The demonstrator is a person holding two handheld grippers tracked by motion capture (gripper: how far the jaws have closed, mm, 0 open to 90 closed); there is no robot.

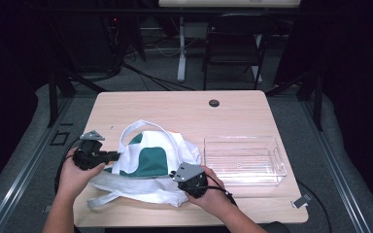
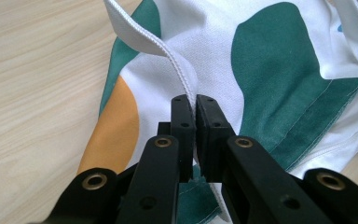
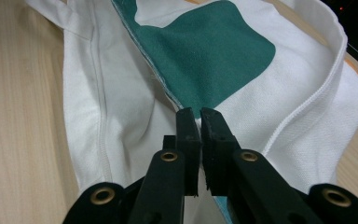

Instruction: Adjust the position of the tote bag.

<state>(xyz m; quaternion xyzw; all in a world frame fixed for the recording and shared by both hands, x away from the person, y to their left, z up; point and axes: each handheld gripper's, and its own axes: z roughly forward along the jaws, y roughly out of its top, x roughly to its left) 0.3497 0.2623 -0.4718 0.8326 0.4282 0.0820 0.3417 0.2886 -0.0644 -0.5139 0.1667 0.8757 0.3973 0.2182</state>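
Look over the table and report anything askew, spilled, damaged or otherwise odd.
Nothing is spilled or visibly damaged. The cloth bag lies rumpled, not flat, one strap looped upward, because the left tongs and right tongs each pinch its fabric. The clear plastic bin sits squarely and upright beside it on the table.

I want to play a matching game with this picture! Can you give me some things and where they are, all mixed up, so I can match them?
Things:
1. bag
2. clear box
3. left gripper
4. dark round hole

Places or states:
A. far edge of the table
B. shut on the bag's strap
C. right of the bag
D. crumpled between both hands

Pairs: 1-D, 2-C, 3-B, 4-A
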